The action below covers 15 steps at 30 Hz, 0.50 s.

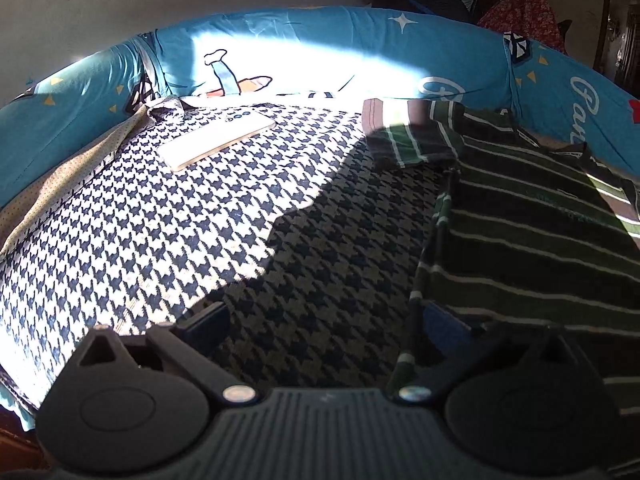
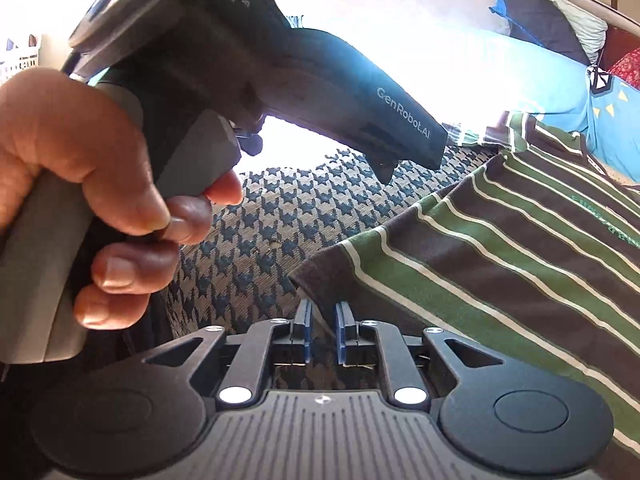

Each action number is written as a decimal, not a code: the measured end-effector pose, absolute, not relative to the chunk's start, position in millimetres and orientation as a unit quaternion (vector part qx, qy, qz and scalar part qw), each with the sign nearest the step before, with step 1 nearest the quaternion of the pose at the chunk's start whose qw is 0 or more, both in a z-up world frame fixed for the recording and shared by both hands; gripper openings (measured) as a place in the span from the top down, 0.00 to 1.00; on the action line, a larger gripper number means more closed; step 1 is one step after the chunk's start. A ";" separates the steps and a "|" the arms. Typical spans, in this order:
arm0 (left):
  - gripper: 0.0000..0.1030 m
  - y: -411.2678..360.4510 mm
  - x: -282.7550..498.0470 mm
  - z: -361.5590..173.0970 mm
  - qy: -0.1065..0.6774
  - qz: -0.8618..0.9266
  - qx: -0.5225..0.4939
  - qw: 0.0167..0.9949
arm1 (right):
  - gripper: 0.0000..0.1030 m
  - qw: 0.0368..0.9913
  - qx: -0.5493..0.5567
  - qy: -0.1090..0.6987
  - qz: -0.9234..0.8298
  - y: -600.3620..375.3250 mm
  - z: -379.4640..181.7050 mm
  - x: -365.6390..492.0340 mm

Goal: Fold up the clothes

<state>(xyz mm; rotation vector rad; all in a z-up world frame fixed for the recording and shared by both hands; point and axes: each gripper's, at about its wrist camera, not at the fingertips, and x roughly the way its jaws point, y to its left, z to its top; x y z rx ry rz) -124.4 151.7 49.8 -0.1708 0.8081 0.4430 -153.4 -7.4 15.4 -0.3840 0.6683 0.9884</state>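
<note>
Lying spread over the bed's houndstooth cover, the striped shirt has its near corner fed between the right tool pads, which stand narrowly apart around the hem; whether they pinch it I cannot tell. The left tool stands spread, one finger at the shirt's edge. Judging by this, a corner grasp is in hand; next comes lifting and folding across. A phone rests beyond; no containers show clearly.
</note>
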 end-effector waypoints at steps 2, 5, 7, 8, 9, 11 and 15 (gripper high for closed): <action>0.00 147.1 -122.8 49.0 0.391 0.208 -0.081 0.893 | 0.79 0.810 -0.192 0.311 0.458 -13.8 16.6 -155.9; 0.00 141.2 -120.2 46.9 0.396 0.200 -0.084 0.892 | 0.72 0.814 -0.200 0.311 0.448 -24.5 18.8 -153.5; 0.00 136.5 -118.1 45.4 0.398 0.196 -0.082 0.893 | 0.71 0.815 -0.198 0.317 0.443 -30.6 21.1 -149.6; 0.00 133.4 -117.1 45.0 0.398 0.194 -0.079 0.893 | 0.71 0.815 -0.197 0.320 0.441 -33.7 22.2 -147.6; 0.00 130.1 -116.1 44.6 0.398 0.192 -0.075 0.894 | 0.71 0.815 -0.198 0.322 0.439 -33.5 22.2 -142.2; 0.00 123.9 -113.7 44.2 0.397 0.186 -0.068 0.896 | 0.71 0.812 -0.204 0.325 0.440 -35.9 24.6 -140.7; 0.00 110.9 -108.6 41.0 0.402 0.174 -0.051 0.898 | 0.70 0.802 -0.218 0.330 0.447 -42.3 30.5 -142.5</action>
